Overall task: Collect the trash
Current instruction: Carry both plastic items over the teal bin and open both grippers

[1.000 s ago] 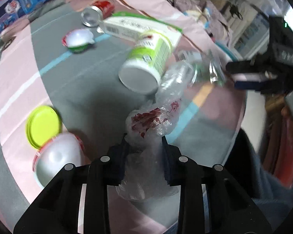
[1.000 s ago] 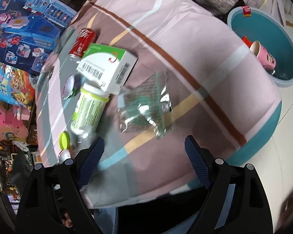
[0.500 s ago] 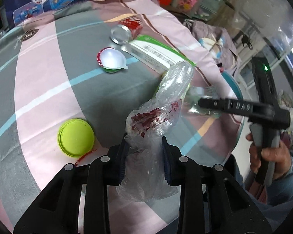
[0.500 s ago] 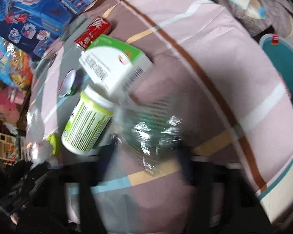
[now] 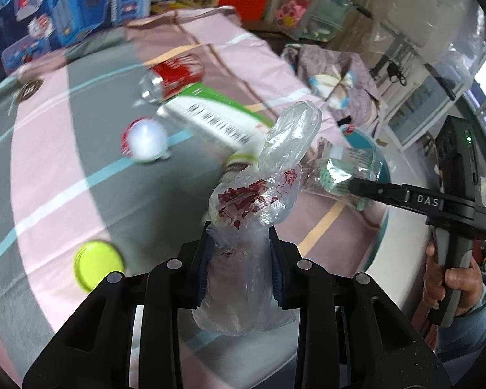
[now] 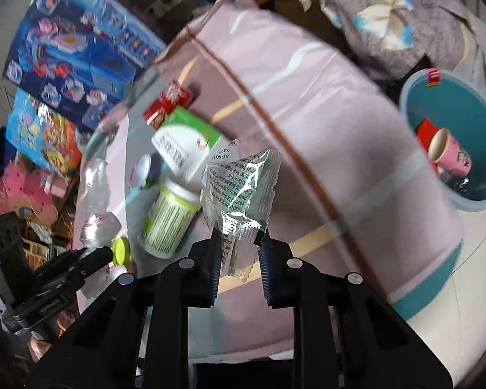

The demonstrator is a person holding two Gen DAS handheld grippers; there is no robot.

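The left gripper (image 5: 239,259) grips a plastic bag (image 5: 262,194); the right gripper's (image 6: 238,253) jaws are closing on a foil wrapper (image 6: 239,188). A can (image 5: 175,74), box (image 6: 188,142), bottle (image 6: 168,220) and lids remain mid-table (image 6: 324,113); the bin (image 6: 469,204) holds one cup (image 6: 447,152).

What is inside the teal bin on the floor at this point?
In the teal bin lie a pink paper cup on its side and something red behind it. Dark items beneath are unclear; the near wall hides the rest.

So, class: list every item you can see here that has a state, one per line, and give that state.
left gripper: shut on crumpled clear plastic bag
right gripper: jaws closing on clear printed wrapper, lifted off the cloth
red can: lying on its side
white bottle: on its side, uncapped
yellow-green lid: loose, flat on cloth
teal bin: open, pink paper cup inside
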